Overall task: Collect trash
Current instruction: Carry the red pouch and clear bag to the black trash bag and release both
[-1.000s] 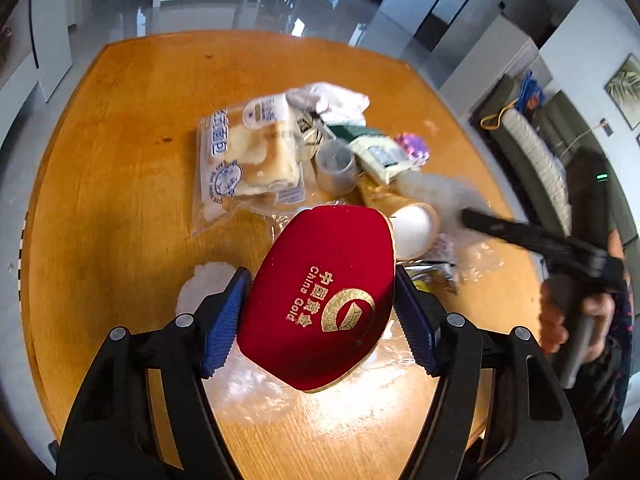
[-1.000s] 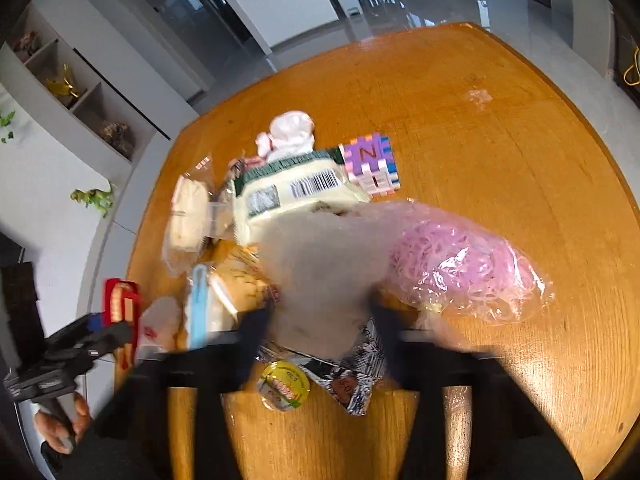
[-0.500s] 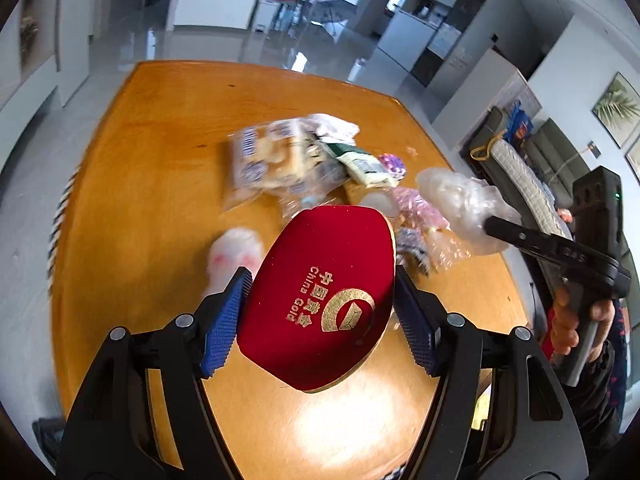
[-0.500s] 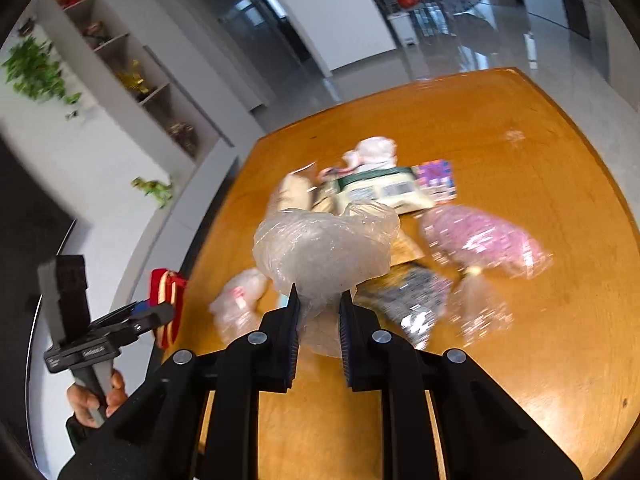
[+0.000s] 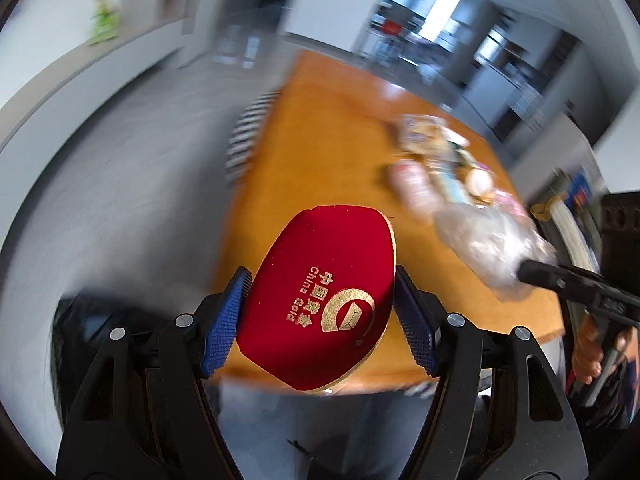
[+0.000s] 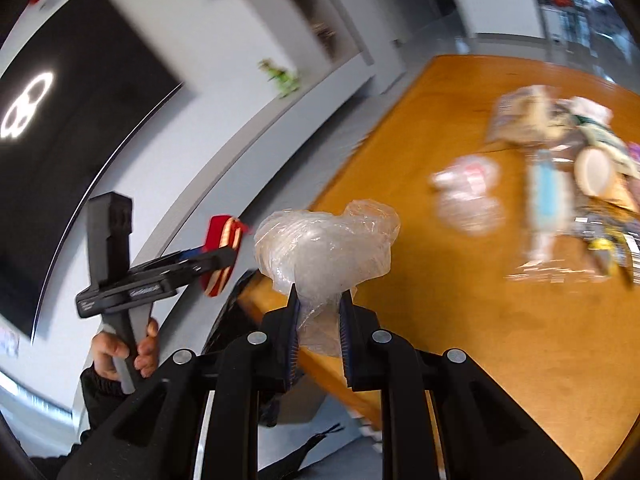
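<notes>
My left gripper is shut on a red velvet case with gold "China Gold" lettering, held past the wooden table's near left edge. My right gripper is shut on a crumpled clear plastic bag, held over the table's near corner. The bag and right gripper also show at the right of the left wrist view. The red case in the left gripper shows at the left of the right wrist view. A blurred pile of wrappers, a paper cup and food packets lies on the table.
A small white-pink plastic wrapper lies apart from the pile. Grey floor lies left of the table. A dark bin or bag shows low at the left. A white wall with shelves and a black panel stand behind.
Both grippers have pulled back and swung left off the table toward the floor side, each still holding its item. The views are motion-blurred.
</notes>
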The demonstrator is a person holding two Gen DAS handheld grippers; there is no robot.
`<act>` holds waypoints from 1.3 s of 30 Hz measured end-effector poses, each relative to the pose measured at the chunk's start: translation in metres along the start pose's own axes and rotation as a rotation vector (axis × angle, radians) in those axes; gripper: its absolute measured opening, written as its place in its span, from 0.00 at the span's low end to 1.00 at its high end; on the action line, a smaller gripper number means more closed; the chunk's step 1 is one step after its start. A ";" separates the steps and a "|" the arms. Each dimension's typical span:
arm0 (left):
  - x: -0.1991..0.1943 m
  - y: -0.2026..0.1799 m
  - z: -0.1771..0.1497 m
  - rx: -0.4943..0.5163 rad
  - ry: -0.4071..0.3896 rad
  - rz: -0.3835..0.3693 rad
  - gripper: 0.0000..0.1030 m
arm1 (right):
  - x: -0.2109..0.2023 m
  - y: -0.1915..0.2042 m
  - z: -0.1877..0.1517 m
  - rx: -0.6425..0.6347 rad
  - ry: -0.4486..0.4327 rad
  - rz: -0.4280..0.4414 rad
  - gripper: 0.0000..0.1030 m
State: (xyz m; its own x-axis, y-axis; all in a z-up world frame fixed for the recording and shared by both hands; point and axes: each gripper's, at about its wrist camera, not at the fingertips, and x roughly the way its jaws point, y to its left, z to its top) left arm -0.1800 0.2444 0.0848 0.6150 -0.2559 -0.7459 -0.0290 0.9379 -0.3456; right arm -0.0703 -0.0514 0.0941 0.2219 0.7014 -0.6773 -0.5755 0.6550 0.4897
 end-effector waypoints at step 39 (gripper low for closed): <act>-0.009 0.137 -0.069 -0.414 -0.050 0.439 0.94 | 0.107 0.040 0.026 -0.182 0.187 -0.075 0.66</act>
State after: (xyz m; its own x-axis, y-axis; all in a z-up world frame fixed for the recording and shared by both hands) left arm -0.2436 0.3587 0.0049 0.5117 0.1554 -0.8450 -0.5867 0.7816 -0.2116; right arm -0.0492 0.0569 0.0557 0.1298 0.5775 -0.8060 -0.6986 0.6301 0.3390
